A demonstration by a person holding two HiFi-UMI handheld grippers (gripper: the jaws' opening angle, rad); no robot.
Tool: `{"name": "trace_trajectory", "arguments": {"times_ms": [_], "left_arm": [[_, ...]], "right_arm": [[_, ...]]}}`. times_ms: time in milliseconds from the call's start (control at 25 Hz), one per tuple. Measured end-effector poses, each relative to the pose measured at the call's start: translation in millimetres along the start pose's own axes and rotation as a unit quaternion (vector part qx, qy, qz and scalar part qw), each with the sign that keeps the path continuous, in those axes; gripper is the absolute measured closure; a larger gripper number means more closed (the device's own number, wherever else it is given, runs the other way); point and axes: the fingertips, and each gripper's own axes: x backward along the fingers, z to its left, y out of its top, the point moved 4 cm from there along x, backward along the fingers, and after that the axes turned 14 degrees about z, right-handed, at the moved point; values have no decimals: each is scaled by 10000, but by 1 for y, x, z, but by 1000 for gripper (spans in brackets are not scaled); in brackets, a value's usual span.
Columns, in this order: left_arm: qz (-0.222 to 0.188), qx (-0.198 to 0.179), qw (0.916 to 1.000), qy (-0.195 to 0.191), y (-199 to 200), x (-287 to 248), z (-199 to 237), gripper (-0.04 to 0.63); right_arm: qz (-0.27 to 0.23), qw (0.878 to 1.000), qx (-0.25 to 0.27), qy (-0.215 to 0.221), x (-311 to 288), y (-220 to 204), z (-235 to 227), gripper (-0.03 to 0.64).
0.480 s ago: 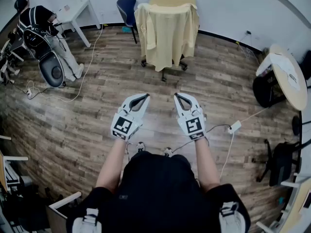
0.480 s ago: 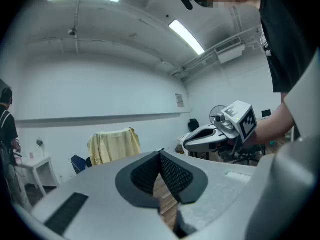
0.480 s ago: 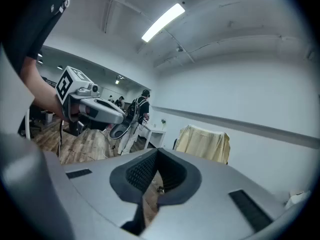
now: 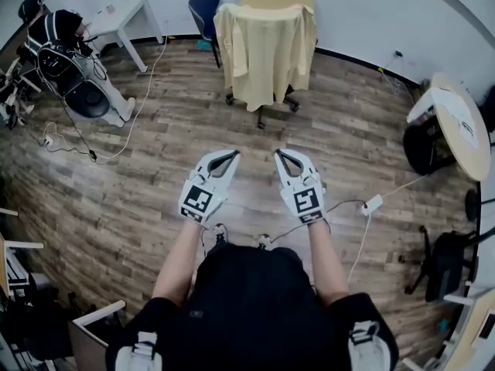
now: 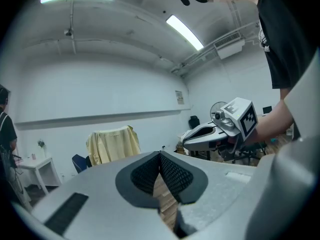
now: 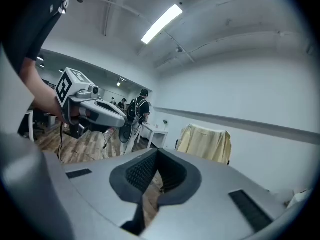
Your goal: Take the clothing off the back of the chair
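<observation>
A pale yellow shirt (image 4: 267, 49) hangs over the back of a wheeled office chair (image 4: 260, 113) across the room, near the far wall. The same shirt (image 5: 113, 144) shows small in the left gripper view, and as the shirt (image 6: 206, 142) in the right gripper view. My left gripper (image 4: 230, 154) and right gripper (image 4: 280, 154) are held side by side at waist height over the wood floor, well short of the chair. Both are shut with nothing between their jaws, tips (image 5: 160, 154) (image 6: 156, 150) meeting.
A person (image 4: 66, 49) stands at the far left by a white table (image 4: 120, 14) with a dark bag and floor cables. A blue chair (image 4: 203, 12) stands left of the shirt chair. A round table (image 4: 460, 122) and black chairs line the right side; a white cable (image 4: 363, 222) crosses the floor.
The view has shifted slightly toward the chair; the grippers keep the same pose. The person at far left has shifted a little.
</observation>
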Motion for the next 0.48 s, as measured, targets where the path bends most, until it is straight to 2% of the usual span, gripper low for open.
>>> {"name": "trace_trajectory", "arguments": {"times_ms": [480], "left_arm": [[-34, 82, 9996, 272, 6, 1, -9, 595]], "right_arm": [[-76, 9998, 100, 142, 6, -4, -8, 623]]}}
